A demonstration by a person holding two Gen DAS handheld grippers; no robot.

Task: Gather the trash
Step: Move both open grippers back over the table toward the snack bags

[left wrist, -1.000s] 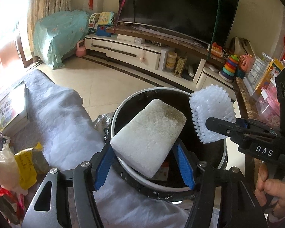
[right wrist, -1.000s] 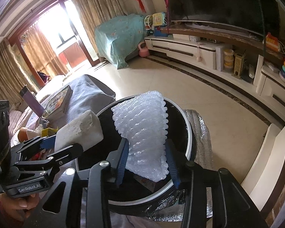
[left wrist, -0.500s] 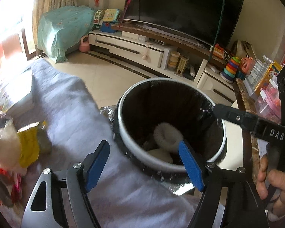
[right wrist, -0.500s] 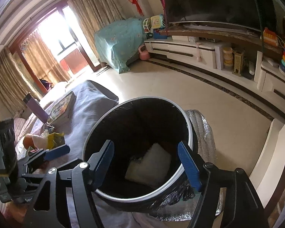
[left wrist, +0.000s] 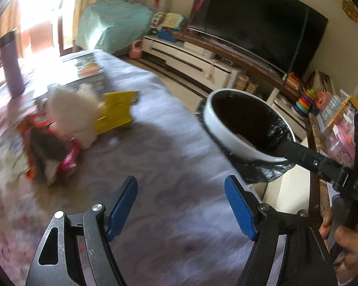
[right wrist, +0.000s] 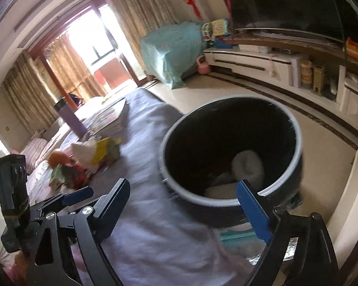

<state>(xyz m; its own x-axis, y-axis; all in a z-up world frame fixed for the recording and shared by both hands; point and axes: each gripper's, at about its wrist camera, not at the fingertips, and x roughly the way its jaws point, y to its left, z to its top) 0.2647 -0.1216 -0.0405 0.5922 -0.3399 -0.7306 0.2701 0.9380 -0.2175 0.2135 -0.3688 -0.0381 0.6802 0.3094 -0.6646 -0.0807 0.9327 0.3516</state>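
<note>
A black-lined trash bin with a white rim (left wrist: 229,140) (right wrist: 296,128) stands beside the cloth-covered table (left wrist: 174,166) (right wrist: 155,226). White foam pieces (right wrist: 248,164) lie at its bottom. A blurred heap of trash (left wrist: 66,128) (right wrist: 88,159) lies on the cloth: a white bag, a yellow packet, red wrappers. My left gripper (left wrist: 181,207) hangs open and empty over the cloth, to the right of the heap. My right gripper (right wrist: 186,209) is by the bin's near rim, jaws opening wide, nothing between them. Its finger (left wrist: 310,157) crosses the left wrist view.
A purple bottle (left wrist: 12,64) (right wrist: 69,116) and a stack of books (left wrist: 90,69) (right wrist: 109,119) stand on the table's far end. Behind are a television cabinet (left wrist: 191,59), a teal covered object (right wrist: 171,45) and bare tiled floor (right wrist: 317,133). A hand (left wrist: 346,245) grips the right gripper's handle.
The left gripper let a white foam block fall into the bin, the right a bubble-wrap piece. Both now stand empty. The left swung left over the table toward the heap; the right shifted left too.
</note>
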